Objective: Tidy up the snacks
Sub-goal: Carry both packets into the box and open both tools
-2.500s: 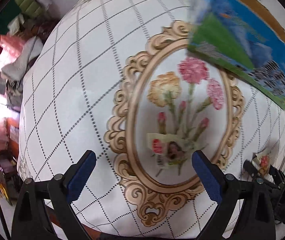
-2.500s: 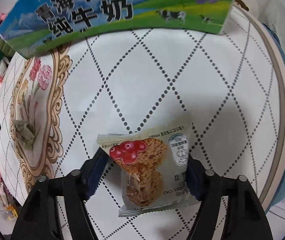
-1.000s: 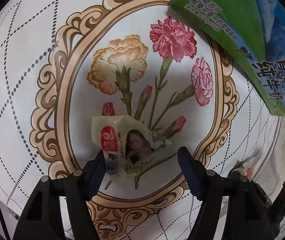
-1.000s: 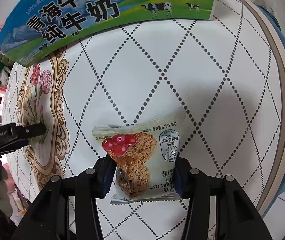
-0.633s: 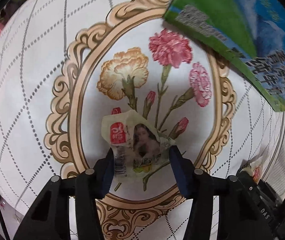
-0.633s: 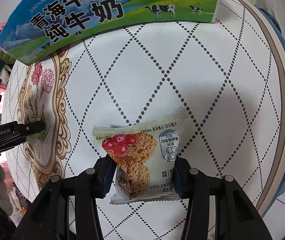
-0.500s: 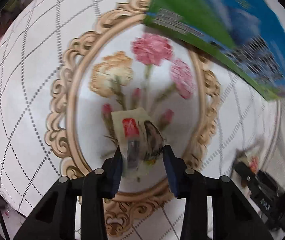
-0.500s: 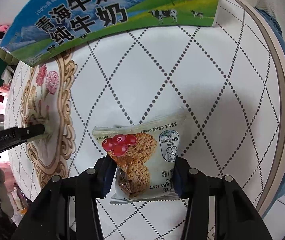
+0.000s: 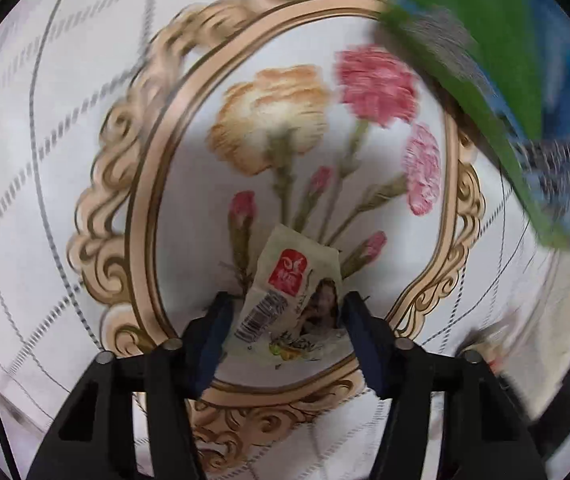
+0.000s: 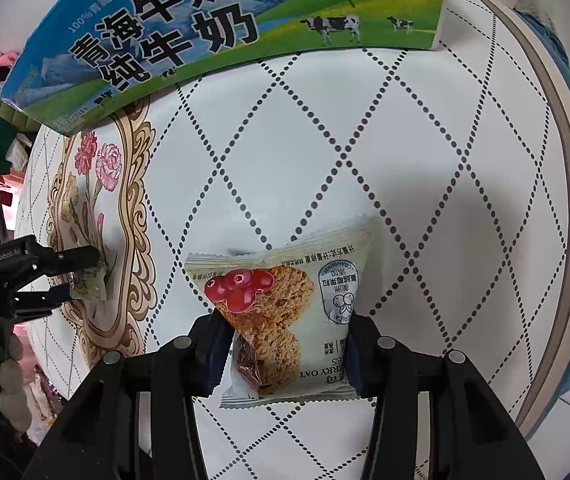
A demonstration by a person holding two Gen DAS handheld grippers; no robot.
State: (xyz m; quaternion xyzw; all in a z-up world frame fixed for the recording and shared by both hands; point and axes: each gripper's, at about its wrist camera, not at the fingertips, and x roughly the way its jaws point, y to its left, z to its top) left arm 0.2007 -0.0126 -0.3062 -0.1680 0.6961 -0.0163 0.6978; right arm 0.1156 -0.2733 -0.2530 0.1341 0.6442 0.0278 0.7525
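Note:
My left gripper [image 9: 285,320] is shut on a small pale snack packet [image 9: 291,296] with a red logo and a woman's picture, held over the flower medallion of the tablecloth. It also shows at the left of the right wrist view [image 10: 77,276], gripping that packet [image 10: 89,286]. My right gripper [image 10: 283,344] is shut on a cranberry oat cookie packet [image 10: 285,312], held just above the tablecloth. A milk carton box [image 10: 225,28], blue and green with cows, stands at the far side of the table.
The round table [image 10: 425,152] has a white cloth with a dotted diamond pattern and a tan rim at the right. The milk box appears blurred at the upper right of the left wrist view [image 9: 505,80]. Clutter lies beyond the table's left edge.
My left gripper closed on the small packet and lifted it, turning it upright. My right gripper stays shut on the cookie packet, moved a little nearer the milk box.

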